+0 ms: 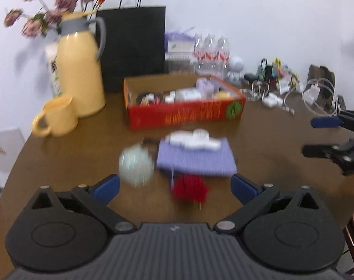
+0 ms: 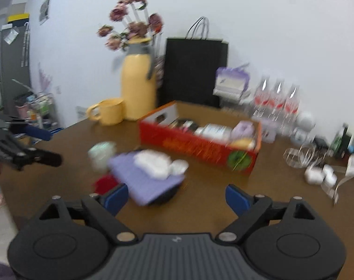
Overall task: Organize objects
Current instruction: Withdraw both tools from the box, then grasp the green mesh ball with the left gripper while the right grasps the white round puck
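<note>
In the lower half of the left wrist view, the left gripper (image 1: 174, 187) has its blue fingers (image 1: 107, 187) spread wide with nothing between them. Just above it, at the centre of the frame, several things lie loose on the brown bench (image 1: 270, 154): a pale green ball (image 1: 136, 166), a red tuft (image 1: 189, 190) and a purple cloth (image 1: 195, 161) with a white bundle (image 1: 193, 140) on top of it. Higher up, in the middle, stands the red box (image 1: 186, 115), already holding a row of small items, too blurred to name. At the right edge the right gripper (image 1: 316, 137) comes in, its fingers also well apart and empty. A yellow jug (image 1: 80, 74) and a yellow mug (image 1: 58, 119) stand at the upper left, well clear of the pile.

In the right wrist view the same pile sits left of centre: the purple cloth (image 2: 146, 179) under the white bundle (image 2: 158, 163), the pale green ball (image 2: 101, 152) and the red tuft (image 2: 105, 183) beside it. The red box (image 2: 200, 149) is at centre right, partly filled. The right gripper (image 2: 177, 198) at the bottom is wide and holds nothing; the left gripper (image 2: 49, 144) shows at the left edge.

I judge the tidying about half done: some things are boxed, but at least four are left on the bench, near the box and outside it.
</note>
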The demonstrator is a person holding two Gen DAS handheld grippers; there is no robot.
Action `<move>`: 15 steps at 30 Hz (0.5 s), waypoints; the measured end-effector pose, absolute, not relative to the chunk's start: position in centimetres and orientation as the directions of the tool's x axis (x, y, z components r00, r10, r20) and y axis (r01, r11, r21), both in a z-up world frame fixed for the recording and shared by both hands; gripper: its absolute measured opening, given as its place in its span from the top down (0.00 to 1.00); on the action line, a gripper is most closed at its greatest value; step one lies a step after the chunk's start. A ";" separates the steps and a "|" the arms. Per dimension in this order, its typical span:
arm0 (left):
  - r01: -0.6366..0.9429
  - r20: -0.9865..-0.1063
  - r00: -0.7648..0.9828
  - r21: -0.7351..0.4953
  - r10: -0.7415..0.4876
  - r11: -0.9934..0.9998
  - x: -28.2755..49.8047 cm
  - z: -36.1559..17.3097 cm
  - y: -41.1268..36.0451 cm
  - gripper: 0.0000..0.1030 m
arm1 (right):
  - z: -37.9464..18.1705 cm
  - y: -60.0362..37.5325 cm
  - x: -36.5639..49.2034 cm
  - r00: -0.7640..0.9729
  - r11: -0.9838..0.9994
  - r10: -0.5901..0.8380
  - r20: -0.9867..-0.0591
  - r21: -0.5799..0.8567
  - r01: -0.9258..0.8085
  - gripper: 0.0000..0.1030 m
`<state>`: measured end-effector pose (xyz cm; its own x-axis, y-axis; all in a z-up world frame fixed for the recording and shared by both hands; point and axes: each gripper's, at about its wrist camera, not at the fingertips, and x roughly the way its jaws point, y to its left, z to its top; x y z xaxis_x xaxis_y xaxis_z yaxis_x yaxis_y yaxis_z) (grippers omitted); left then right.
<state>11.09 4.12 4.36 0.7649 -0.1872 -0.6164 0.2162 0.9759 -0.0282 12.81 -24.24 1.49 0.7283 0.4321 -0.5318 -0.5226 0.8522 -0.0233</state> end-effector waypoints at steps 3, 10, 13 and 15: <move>0.230 -0.615 0.758 -0.061 -0.218 0.971 7.8 3.7 4.7 0.00 | 0.6 -24.0 8.8 0.705 0.832 0.437 -0.559 -0.047 -0.553 0.12; 0.245 -0.549 0.801 -0.066 -0.241 0.967 4.2 4.1 6.0 0.00 | 2.6 -25.0 3.4 0.729 0.832 0.431 -0.532 -0.079 -0.549 0.11; 0.234 -0.541 0.806 -0.084 -0.241 0.969 6.1 3.7 5.9 0.00 | 2.5 -25.0 4.4 0.756 0.852 0.429 -0.494 -0.057 -0.521 0.10; 0.218 -0.535 0.811 -0.100 -0.237 0.971 8.5 3.2 5.6 0.00 | 1.6 -24.4 6.6 0.769 0.873 0.415 -0.486 -0.025 -0.487 0.10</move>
<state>8.53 5.65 3.25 0.8108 -0.2372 -0.5351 0.2177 0.9708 -0.1005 6.64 -24.40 1.59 0.7690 0.4148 -0.4864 -0.4870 0.8731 -0.0254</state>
